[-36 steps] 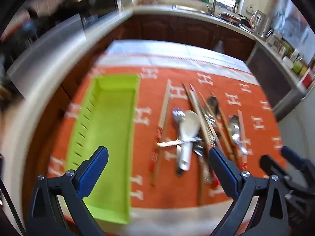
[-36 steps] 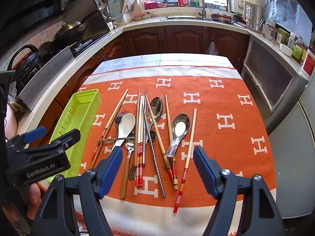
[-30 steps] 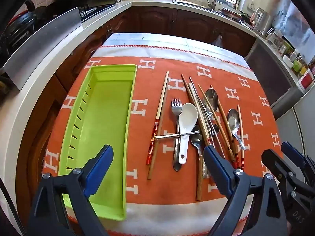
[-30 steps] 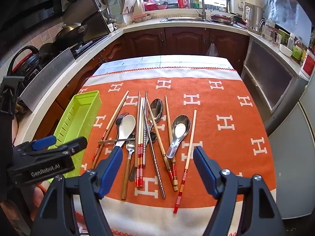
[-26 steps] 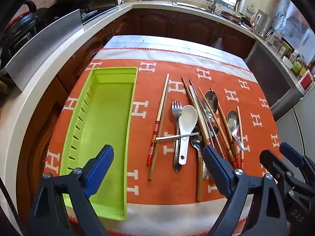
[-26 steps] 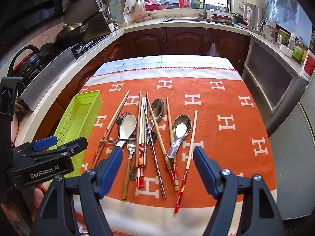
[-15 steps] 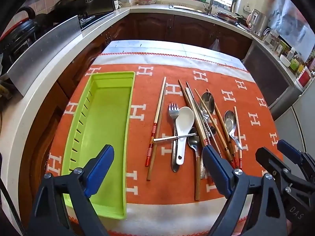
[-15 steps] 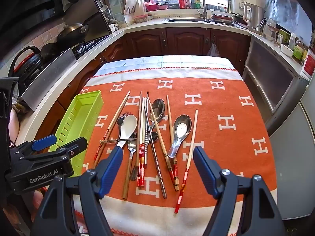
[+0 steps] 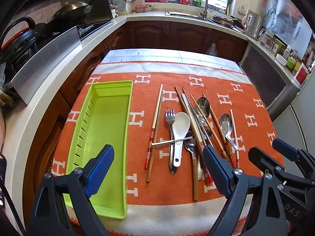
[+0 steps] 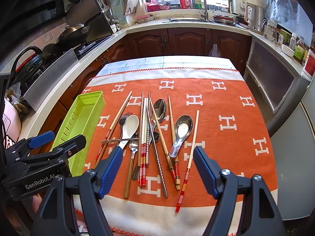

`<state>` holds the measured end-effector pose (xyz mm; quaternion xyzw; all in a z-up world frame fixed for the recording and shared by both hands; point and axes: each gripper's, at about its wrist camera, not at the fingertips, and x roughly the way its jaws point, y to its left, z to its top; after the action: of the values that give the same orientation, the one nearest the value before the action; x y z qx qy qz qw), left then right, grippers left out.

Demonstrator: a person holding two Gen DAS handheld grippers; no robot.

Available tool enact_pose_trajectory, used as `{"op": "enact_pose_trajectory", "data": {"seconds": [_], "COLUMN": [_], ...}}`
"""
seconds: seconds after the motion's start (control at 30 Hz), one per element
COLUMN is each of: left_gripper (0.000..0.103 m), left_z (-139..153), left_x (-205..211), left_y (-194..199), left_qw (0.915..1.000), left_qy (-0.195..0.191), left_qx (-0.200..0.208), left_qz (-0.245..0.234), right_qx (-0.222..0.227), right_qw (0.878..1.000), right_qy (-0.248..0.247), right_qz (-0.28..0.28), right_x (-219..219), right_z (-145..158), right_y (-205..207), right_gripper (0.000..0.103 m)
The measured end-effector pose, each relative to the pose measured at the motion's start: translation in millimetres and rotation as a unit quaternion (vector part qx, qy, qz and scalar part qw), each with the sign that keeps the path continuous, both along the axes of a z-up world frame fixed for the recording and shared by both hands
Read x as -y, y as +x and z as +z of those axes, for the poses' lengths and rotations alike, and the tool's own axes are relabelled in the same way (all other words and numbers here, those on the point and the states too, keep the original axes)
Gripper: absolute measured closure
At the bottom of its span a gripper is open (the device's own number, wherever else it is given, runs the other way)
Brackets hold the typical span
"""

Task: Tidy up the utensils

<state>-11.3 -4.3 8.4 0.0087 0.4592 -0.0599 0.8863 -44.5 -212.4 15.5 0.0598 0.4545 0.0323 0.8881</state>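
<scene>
A heap of utensils lies on the orange cloth (image 9: pixel 246 98): a white ceramic spoon (image 9: pixel 180 125) (image 10: pixel 130 124), a fork (image 9: pixel 170 116) (image 10: pixel 124 118), metal spoons (image 9: pixel 203 103) (image 10: pixel 183 126), and several wooden and metal chopsticks (image 9: pixel 156 116) (image 10: pixel 194 135). To their left sits a lime-green tray (image 9: pixel 110 83) (image 10: pixel 92 94) with nothing in it. My left gripper (image 9: pixel 157 170) (image 10: pixel 63 137) hovers open above the tray's near end and the cloth beside it. My right gripper (image 10: pixel 157 167) (image 9: pixel 269 151) hangs open over the near ends of the chopsticks. Neither holds anything.
The cloth covers a small table (image 10: pixel 163 61) with edges all round. Dark wooden cabinets (image 10: pixel 189 39) and a counter with a sink (image 10: pixel 187 20) run behind. A stove with pans (image 9: pixel 72 11) is at the left, appliances (image 10: pixel 275 74) at the right.
The left wrist view went from blurred to sharp and has pulled back and up a little, so more of the kitchen shows. The right gripper and the utensils stayed put.
</scene>
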Motion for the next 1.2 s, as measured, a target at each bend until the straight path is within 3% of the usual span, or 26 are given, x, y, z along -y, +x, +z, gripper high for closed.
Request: {"op": "enact_pose_trajectory", "data": {"seconds": [1.2], "left_gripper": [0.012], "left_z": [4], "left_x": [-2], "left_y": [-16], "left_qw": [1.0000], "left_qy": [0.001], "left_qx": [-0.001], "left_qz": [-0.006], "right_qx": [0.013], "right_qw": [1.000], "right_qy": [-0.007], "right_qz": [0.003], "right_x": [-8], "right_z": [9], "right_y": [-15], "right_gripper": [0.028]}}
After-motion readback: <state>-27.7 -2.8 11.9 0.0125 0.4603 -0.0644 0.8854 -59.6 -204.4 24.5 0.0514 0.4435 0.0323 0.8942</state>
